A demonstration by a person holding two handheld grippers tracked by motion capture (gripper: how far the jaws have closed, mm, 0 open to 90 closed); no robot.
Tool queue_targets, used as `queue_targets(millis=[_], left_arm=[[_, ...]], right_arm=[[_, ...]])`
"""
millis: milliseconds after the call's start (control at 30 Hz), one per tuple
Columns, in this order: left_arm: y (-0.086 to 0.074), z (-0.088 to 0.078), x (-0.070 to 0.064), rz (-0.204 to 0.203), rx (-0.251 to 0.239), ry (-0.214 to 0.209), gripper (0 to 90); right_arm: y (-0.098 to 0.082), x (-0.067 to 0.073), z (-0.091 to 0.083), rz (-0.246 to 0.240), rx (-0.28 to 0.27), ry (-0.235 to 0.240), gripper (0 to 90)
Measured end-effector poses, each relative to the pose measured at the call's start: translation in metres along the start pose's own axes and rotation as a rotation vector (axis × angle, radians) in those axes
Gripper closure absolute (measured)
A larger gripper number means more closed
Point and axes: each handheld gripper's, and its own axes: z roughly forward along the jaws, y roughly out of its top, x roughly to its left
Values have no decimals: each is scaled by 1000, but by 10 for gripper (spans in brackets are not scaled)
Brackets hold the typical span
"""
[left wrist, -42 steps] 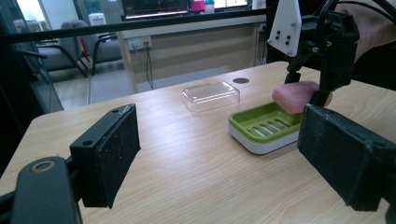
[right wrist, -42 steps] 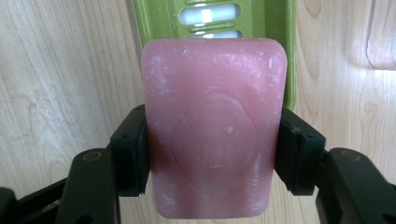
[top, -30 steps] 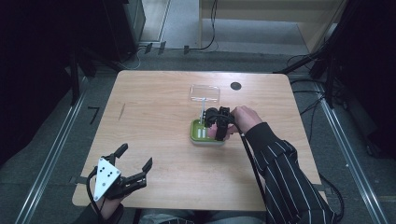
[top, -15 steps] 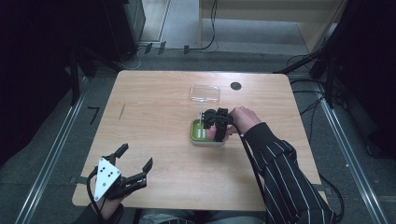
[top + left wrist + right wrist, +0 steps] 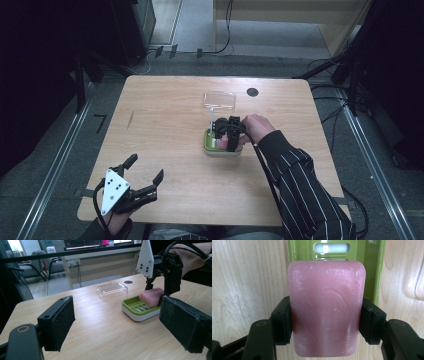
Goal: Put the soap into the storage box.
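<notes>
**Pink soap gripped over its green dish**

High view: one wooden table (image 5: 165,125) carries one green soap dish (image 5: 220,148) near its middle and one clear lid (image 5: 220,100) lying just beyond it, apart from the dish. A small dark round spot (image 5: 252,92) sits on the tabletop to the right of the lid. The right gripper (image 5: 226,137), held by a hand in a striped sleeve (image 5: 300,185), points down over the dish; the soap is barely visible here under the tool. The left gripper (image 5: 145,175) rests near the table's near left corner, well apart from the dish, its jaws spread wide with nothing between them. Its grey three-cornered plate (image 5: 113,190) shows several dark dots.

Left gripper view: the two black pads (image 5: 60,322) stand far apart and hold nothing. From this low side angle the dish's white base and green slotted top show, with the pink soap (image 5: 152,297) tilted at the dish's right end, and the right gripper's jaws around it. The lid lies upside-down-looking and empty behind.

Right gripper view: the jaws press against both long sides of the single soap bar (image 5: 325,312), closed on it. A faint oval stamp is pressed into the bar's face; any lettering in it is too worn to read. Beneath the bar lie the green dish (image 5: 372,267), one white slot, and the wood.
</notes>
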Motion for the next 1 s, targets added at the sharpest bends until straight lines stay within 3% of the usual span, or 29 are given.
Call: queue_targets(millis=[400,1000], left_arm=[[0,0,0,-1,2,0,136],[-1,-4,1,0,5,11,136]], right_arm=[[5,-8,0,-7,-19,6,386],[10,-18,13,-11,-18,29,385]])
